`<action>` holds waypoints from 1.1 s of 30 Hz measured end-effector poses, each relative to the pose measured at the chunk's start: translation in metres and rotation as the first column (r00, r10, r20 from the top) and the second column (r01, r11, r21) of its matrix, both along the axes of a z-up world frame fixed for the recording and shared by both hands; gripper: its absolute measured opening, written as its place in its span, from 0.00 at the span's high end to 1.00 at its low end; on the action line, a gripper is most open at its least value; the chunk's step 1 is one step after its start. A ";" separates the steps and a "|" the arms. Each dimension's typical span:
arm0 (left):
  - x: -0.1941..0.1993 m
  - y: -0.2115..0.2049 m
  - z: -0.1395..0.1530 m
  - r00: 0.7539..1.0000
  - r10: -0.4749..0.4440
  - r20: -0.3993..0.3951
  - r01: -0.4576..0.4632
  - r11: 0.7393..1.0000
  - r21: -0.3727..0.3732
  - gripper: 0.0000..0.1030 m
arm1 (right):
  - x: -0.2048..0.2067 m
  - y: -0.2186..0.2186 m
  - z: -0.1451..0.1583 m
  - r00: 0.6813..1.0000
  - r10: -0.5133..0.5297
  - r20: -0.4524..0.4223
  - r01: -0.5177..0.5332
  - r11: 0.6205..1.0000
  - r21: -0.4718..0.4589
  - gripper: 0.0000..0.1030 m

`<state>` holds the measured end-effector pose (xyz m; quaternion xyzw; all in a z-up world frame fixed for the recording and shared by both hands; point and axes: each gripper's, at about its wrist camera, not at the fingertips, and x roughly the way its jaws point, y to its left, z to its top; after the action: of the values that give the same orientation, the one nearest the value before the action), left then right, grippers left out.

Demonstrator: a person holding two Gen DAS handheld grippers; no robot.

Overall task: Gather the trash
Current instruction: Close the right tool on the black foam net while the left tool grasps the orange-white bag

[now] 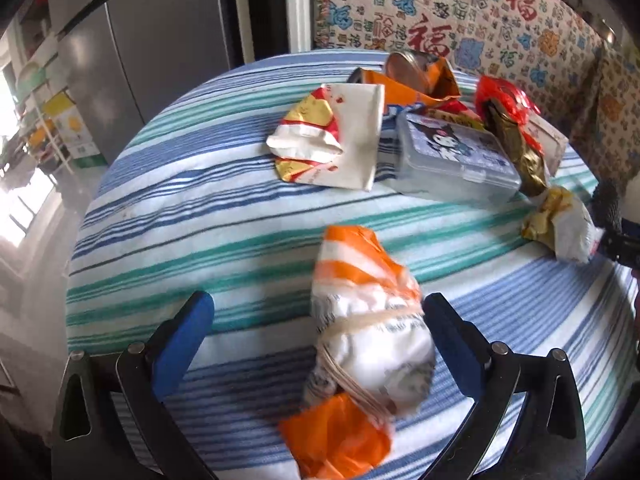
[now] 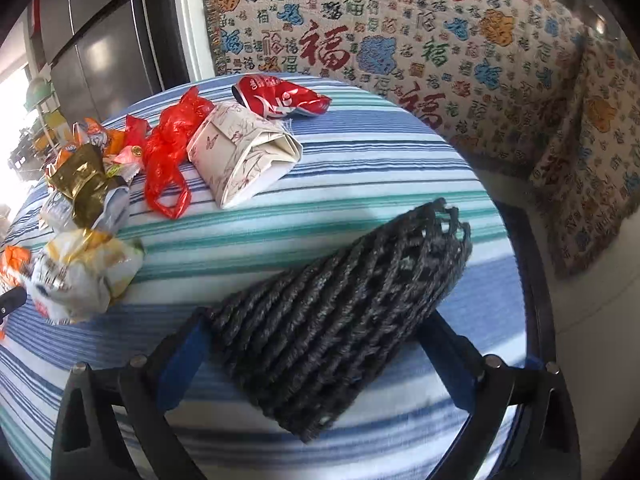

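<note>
- We read the left claw [image 1: 316, 320] as released: its blue pads stand wide apart. The orange-and-white wrapper [image 1: 368, 344], bound with a rubber band, lies between them close to the right pad; contact there cannot be confirmed.
- We read the right claw [image 2: 316, 340] as grasping the black foam net sleeve [image 2: 340, 320]. Both blue pads sit against its narrow end, and the wider end points away from the claw, above the striped surface [image 2: 360, 160].
- Beyond the left claw, we find a folded white-and-red packet [image 1: 332, 136], a pale plastic box with a cartoon print [image 1: 452, 156], torn orange packaging [image 1: 416, 80] and a gold-and-brown wrapper [image 1: 520, 152].
- Beyond the right claw and to its left, we note a folded patterned paper box [image 2: 244, 148], a red plastic bag [image 2: 172, 148] and a crushed red can [image 2: 280, 96]. Nearer on the same side lies a crumpled yellow-and-white wrapper [image 2: 80, 272].
- No bin or bag for collection appears in either view.
- We judge the task to be at an early or middle stage: one item is in hand, one sits loose between open pads, and most of the litter is not yet gathered.
</note>
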<state>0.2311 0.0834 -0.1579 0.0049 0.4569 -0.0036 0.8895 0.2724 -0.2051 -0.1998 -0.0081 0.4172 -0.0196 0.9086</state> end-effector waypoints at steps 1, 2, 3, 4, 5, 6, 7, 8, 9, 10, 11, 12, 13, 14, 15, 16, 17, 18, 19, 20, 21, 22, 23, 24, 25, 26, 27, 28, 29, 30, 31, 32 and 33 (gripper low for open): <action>0.001 0.000 0.000 1.000 -0.003 -0.001 0.003 1.000 0.001 0.00 | 0.002 -0.001 0.000 1.000 0.018 -0.004 -0.018 1.000 -0.003 0.01; 0.000 0.000 0.000 1.000 -0.005 -0.001 0.005 1.000 0.002 0.00 | 0.001 -0.002 0.000 0.999 0.032 -0.008 -0.032 0.999 -0.005 0.01; -0.001 -0.001 -0.001 1.000 -0.008 -0.001 0.008 1.000 0.004 0.00 | -0.005 -0.006 0.000 0.999 0.034 -0.008 -0.034 0.999 -0.003 0.01; -0.001 -0.001 -0.001 1.000 -0.010 0.000 0.010 1.000 0.005 0.00 | -0.009 -0.010 0.000 1.000 0.024 -0.008 -0.024 1.000 0.000 0.00; -0.001 -0.001 -0.001 1.000 -0.010 0.000 0.010 1.000 0.005 0.00 | -0.015 -0.014 -0.001 1.000 0.008 -0.001 -0.008 1.000 0.002 0.00; -0.001 -0.001 -0.001 1.000 -0.007 0.002 0.007 1.000 0.005 0.00 | -0.021 -0.017 -0.001 1.000 -0.007 0.003 0.007 1.000 0.004 0.00; 0.000 -0.001 -0.002 1.000 -0.004 0.003 0.004 1.000 0.006 0.00 | -0.024 -0.019 -0.002 1.000 -0.019 0.007 0.019 1.000 0.005 0.00; 0.000 -0.001 -0.002 1.000 -0.003 0.004 0.003 1.000 0.006 0.00 | -0.025 -0.020 -0.001 1.000 -0.027 0.005 0.027 1.000 0.005 0.00; 0.000 -0.001 -0.002 1.000 -0.004 0.004 0.004 1.000 0.006 0.00 | -0.024 -0.020 -0.001 0.999 -0.034 -0.005 0.034 0.999 0.005 0.00; 0.000 -0.001 -0.002 1.000 -0.006 0.004 0.006 1.000 0.005 0.00 | -0.023 -0.021 0.001 0.998 -0.048 -0.026 0.048 0.999 0.009 0.00; -0.001 -0.001 -0.002 1.000 -0.008 0.003 0.008 1.000 0.005 0.00 | -0.024 -0.022 0.002 0.997 -0.069 -0.036 0.070 0.997 0.022 0.01; -0.002 -0.001 -0.002 1.000 -0.009 0.004 0.009 1.000 0.005 0.00 | -0.029 -0.027 0.007 0.995 -0.103 -0.005 0.103 0.991 0.087 0.01; -0.002 -0.001 -0.002 1.000 -0.008 0.004 0.008 1.000 0.005 0.00 | -0.033 -0.031 0.011 0.991 -0.134 0.019 0.130 0.984 0.123 0.01; -0.003 0.000 -0.002 1.000 -0.008 0.005 0.008 1.000 0.004 0.00 | -0.035 -0.033 0.016 0.985 -0.170 0.041 0.163 0.976 0.146 0.01; -0.003 0.000 -0.003 1.000 -0.008 0.005 0.008 1.000 0.005 0.00 | -0.036 -0.033 0.020 0.979 -0.195 0.061 0.183 0.970 0.162 0.01; -0.003 0.000 -0.003 1.000 -0.008 0.005 0.008 1.000 0.004 0.00 | -0.035 -0.033 0.024 0.975 -0.209 0.080 0.193 0.965 0.176 0.01; -0.003 0.000 -0.003 1.000 -0.009 0.005 0.009 1.000 0.004 0.00 | -0.029 -0.032 0.024 0.974 -0.213 0.078 0.198 0.965 0.170 0.02; -0.003 0.000 -0.003 1.000 -0.009 0.005 0.009 1.000 0.004 0.00 | -0.020 -0.032 0.020 0.973 -0.224 0.050 0.214 0.966 0.145 0.06; -0.003 0.000 -0.003 1.000 -0.009 0.005 0.009 1.000 0.004 0.00 | -0.009 -0.033 0.012 0.971 -0.238 -0.002 0.236 0.964 0.119 0.32; -0.003 0.000 -0.003 1.000 -0.009 0.005 0.009 1.000 0.004 0.00 | -0.003 -0.032 0.008 0.970 -0.245 -0.003 0.244 0.966 0.082 0.45; -0.003 0.000 -0.003 1.000 -0.009 0.006 0.009 1.000 0.004 0.00 | 0.002 -0.024 0.010 0.976 -0.216 0.017 0.215 0.976 0.037 0.57; -0.003 0.000 -0.003 1.000 -0.010 0.006 0.010 1.000 0.001 0.00 | 0.006 -0.016 0.010 0.985 -0.170 0.024 0.169 0.985 0.033 0.63; -0.003 0.000 -0.003 1.000 -0.010 0.006 0.010 1.000 0.001 0.00 | 0.008 -0.009 0.010 0.994 -0.101 0.037 0.099 0.993 0.056 0.65; -0.002 0.001 -0.002 1.000 -0.009 0.006 0.009 1.000 0.000 0.00 | 0.013 0.004 0.009 0.999 0.023 0.045 -0.027 0.994 0.104 0.64; -0.001 0.001 -0.002 1.000 -0.007 0.006 0.007 1.000 0.001 0.00 | 0.014 0.015 0.007 0.996 0.072 0.044 -0.074 0.996 0.047 0.64; 0.000 0.002 -0.002 1.000 -0.003 0.006 0.003 1.000 0.000 0.00 | 0.015 0.023 0.005 0.995 0.090 0.045 -0.089 0.996 -0.021 0.63; 0.001 0.003 -0.002 1.000 -0.001 0.005 0.001 1.000 -0.001 0.00 | 0.015 0.026 0.004 0.993 0.103 0.057 -0.100 0.994 -0.043 0.63; 0.001 0.003 -0.002 1.000 -0.003 0.005 0.003 1.000 -0.001 0.00 | 0.015 0.024 0.004 0.993 0.098 0.058 -0.096 0.995 -0.027 0.56; 0.000 0.003 -0.002 1.000 -0.007 0.002 0.007 1.000 0.002 0.00 | 0.014 0.019 0.004 0.995 0.080 0.055 -0.080 0.997 -0.010 0.29; -0.001 0.004 -0.001 1.000 -0.018 -0.001 0.018 1.000 0.006 0.00 | 0.013 0.015 0.000 0.998 0.058 0.034 -0.058 0.998 0.006 0.12; -0.003 0.005 -0.001 0.999 -0.038 -0.005 0.038 0.999 0.007 0.00 | 0.012 0.013 -0.003 0.999 0.052 0.010 -0.052 0.999 0.009 0.00; -0.005 0.006 -0.001 0.999 -0.054 -0.008 0.054 0.999 0.005 0.00 | 0.011 0.015 -0.003 0.998 0.055 0.008 -0.055 0.999 -0.002 0.00; -0.006 0.008 -0.001 0.998 -0.060 -0.010 0.060 0.998 0.004 0.00 | 0.010 0.016 -0.005 0.999 0.054 0.007 -0.054 0.999 -0.007 0.00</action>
<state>0.2247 0.0919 -0.1590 0.0202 0.4609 -0.0294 0.8867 0.2821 -0.1895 -0.2045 -0.0223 0.4136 0.0033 0.9102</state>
